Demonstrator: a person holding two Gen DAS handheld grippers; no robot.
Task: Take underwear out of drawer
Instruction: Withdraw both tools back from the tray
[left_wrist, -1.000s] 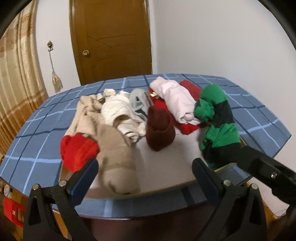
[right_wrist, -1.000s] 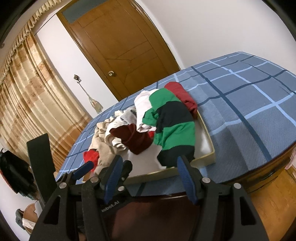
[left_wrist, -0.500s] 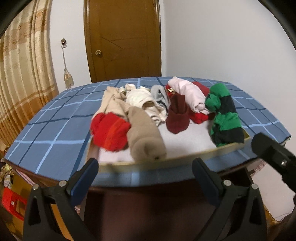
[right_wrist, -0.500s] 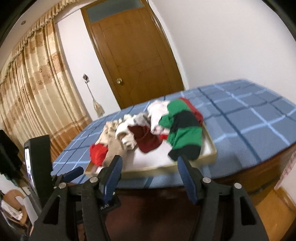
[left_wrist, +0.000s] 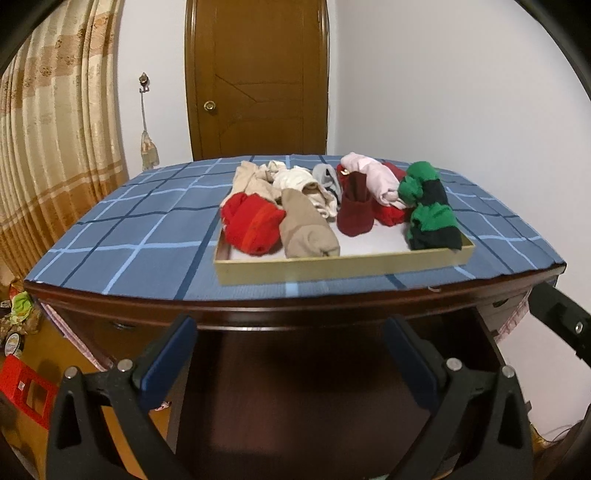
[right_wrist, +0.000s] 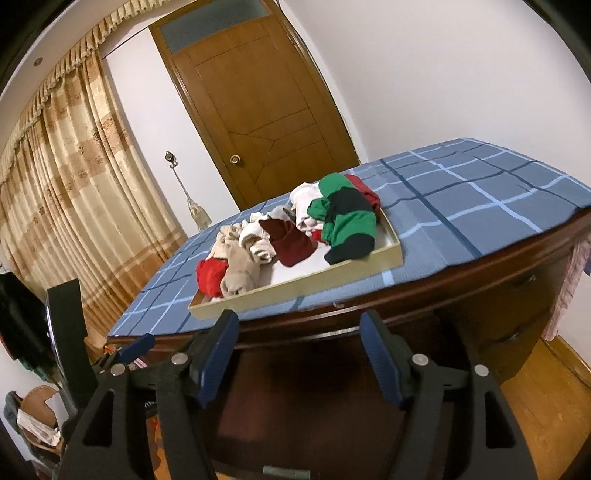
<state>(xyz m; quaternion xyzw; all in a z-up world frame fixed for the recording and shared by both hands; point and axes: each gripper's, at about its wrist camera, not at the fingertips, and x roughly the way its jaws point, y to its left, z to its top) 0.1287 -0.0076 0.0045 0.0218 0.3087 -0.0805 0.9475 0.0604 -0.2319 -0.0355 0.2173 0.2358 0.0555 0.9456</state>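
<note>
While nothing is held, the shallow pale wooden drawer (left_wrist: 332, 267) is seen resting on the blue checked tablecloth (left_wrist: 140, 236), filled with rolled underwear (left_wrist: 306, 225), red at its left, green-and-black at its right. Below the drawer, the left gripper (left_wrist: 291, 363) is spread wide; the right gripper (right_wrist: 301, 356), empty too, has just been opened further.

Counts, approx: 1 shallow drawer tray (left_wrist: 332, 267) on 1 blue checked cloth (left_wrist: 147, 236). In tray, ~8 rolled/bunched garments: 1 bright red (left_wrist: 251, 225) near left, 1 tan roll (left_wrist: 306, 230) beside it, 1 maroon (left_wrist: 354, 218) mid, 1 green/black striped (left_wrist: 430, 214) right, 1 pink (left_wrist: 376, 177) and 1 red (left_wrist: 388, 216) far right, 1 cream (left_wrist: 295, 179), 1 beige (left_wrist: 247, 181) far left. 1 door (left_wrist: 258, 77), 1 curtain (left_wrist: 55, 147). 2 grippers: left (left_wrist: 288, 360), right (right_wrist: 295, 354).
</note>
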